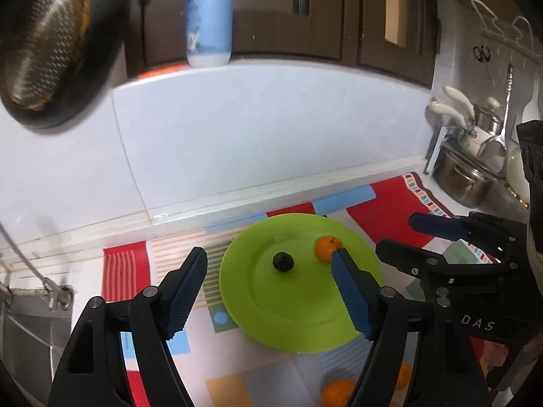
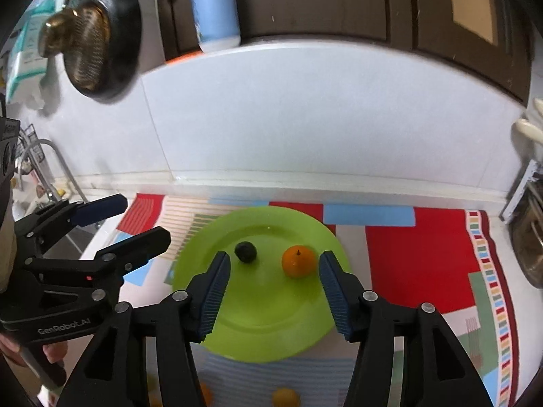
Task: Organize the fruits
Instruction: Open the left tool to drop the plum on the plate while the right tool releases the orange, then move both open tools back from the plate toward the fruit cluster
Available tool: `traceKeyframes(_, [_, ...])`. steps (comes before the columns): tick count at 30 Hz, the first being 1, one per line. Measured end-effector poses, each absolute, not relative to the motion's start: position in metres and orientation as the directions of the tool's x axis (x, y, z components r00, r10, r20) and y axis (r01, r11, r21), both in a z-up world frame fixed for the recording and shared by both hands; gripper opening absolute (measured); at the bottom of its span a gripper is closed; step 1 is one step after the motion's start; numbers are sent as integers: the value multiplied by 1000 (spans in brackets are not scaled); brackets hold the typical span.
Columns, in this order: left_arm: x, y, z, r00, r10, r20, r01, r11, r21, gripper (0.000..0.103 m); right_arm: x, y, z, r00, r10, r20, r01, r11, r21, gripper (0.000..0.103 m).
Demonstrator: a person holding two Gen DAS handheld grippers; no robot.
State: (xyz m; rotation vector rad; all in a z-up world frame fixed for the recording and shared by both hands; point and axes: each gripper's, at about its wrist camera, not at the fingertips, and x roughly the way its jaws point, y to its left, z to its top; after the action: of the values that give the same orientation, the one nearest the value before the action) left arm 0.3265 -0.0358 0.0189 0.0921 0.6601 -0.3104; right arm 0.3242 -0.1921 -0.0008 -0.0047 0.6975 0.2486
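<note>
A lime green plate (image 1: 288, 312) (image 2: 264, 318) lies on a patterned mat. On it rest a small dark round fruit (image 1: 283, 262) (image 2: 245, 251) and an orange (image 1: 325, 247) (image 2: 298, 261), a little apart. My left gripper (image 1: 269, 256) (image 2: 144, 217) hovers above the plate's left side, open and holding nothing. My right gripper (image 2: 274, 257) (image 1: 398, 234) hangs over the plate's near side, open and also empty. More oranges (image 1: 337, 391) (image 2: 286, 397) lie on the mat in front of the plate, partly hidden by the gripper arms.
The colourful mat (image 2: 417, 264) covers the counter below a white tiled wall. A blue-and-white bottle (image 1: 208, 17) stands on the ledge above. A black pan (image 1: 57, 44) hangs at upper left. Steel pots (image 1: 465, 183) sit at the right, a sink and tap (image 2: 51, 166) at the left.
</note>
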Motion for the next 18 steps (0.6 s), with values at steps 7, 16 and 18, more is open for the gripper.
traceKeyframes(7, [286, -26, 34, 772, -238, -589, 284, 959, -15, 82, 284, -194, 17, 765, 227, -603, -218, 972, 89, 61])
traceKeyframes(16, [230, -15, 42, 819, -182, -545, 232, 972, 24, 94, 232, -190, 28, 794, 200, -574, -204, 977, 59, 63])
traceKeyframes(18, [216, -13, 45, 835, -170, -523, 222, 974, 39, 96, 220, -189, 29, 797, 197, -571, -203, 978, 54, 63])
